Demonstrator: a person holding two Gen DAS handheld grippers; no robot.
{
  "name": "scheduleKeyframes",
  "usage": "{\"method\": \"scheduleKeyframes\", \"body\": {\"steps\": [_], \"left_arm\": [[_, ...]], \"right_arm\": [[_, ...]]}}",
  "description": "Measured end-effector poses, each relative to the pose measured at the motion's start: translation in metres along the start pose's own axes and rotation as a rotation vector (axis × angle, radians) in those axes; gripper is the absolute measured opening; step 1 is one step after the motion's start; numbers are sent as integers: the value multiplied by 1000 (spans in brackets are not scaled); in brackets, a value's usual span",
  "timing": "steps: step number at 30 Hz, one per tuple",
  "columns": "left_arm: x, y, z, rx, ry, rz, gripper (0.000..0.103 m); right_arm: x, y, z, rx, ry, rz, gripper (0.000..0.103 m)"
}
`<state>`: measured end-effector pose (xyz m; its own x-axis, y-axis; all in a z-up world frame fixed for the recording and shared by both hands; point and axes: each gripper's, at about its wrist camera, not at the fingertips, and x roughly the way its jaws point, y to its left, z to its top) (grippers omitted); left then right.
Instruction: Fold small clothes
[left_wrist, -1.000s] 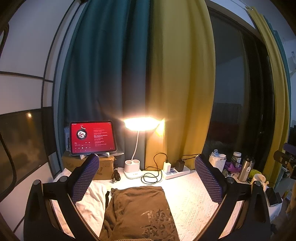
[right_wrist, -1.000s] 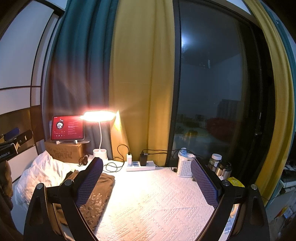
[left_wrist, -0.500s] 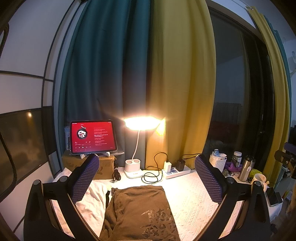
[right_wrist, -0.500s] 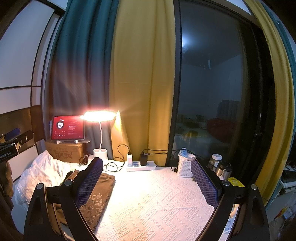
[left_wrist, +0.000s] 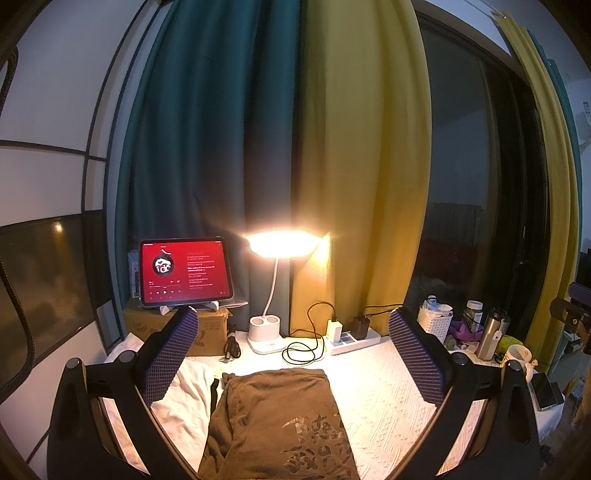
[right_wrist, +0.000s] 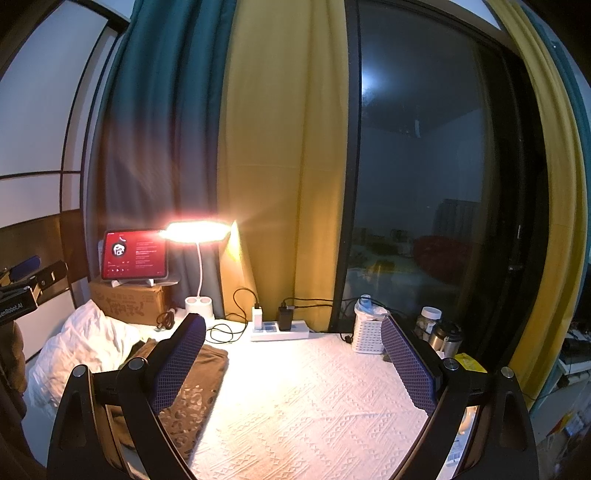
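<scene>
Both the left gripper (left_wrist: 295, 354) and right gripper (right_wrist: 293, 360) hang spread wide, empty. I'd drop onto the brown garment (left_wrist: 277, 417) just in front of the desk lamp (left_wrist: 267, 332) and pinch its near corners evenly.

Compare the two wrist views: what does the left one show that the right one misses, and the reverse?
Left wrist only: the brown garment fully between the open left gripper, plus a white mug and phone. Right wrist only: the crumpled white cloth pile in full and the window's dark reflection, seen past the open right gripper. Both: lit desk lamp, red-screen tablet, power strip, white basket.
</scene>
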<state>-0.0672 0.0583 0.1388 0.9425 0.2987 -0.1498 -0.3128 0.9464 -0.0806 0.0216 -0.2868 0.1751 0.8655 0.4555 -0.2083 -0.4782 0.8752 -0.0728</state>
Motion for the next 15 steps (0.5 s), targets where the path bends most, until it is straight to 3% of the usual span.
{"method": "scheduleKeyframes", "body": {"steps": [15], "left_arm": [[0, 0, -1, 3, 11, -8, 102]], "right_arm": [[1, -1, -1, 3, 7, 0, 97]]}}
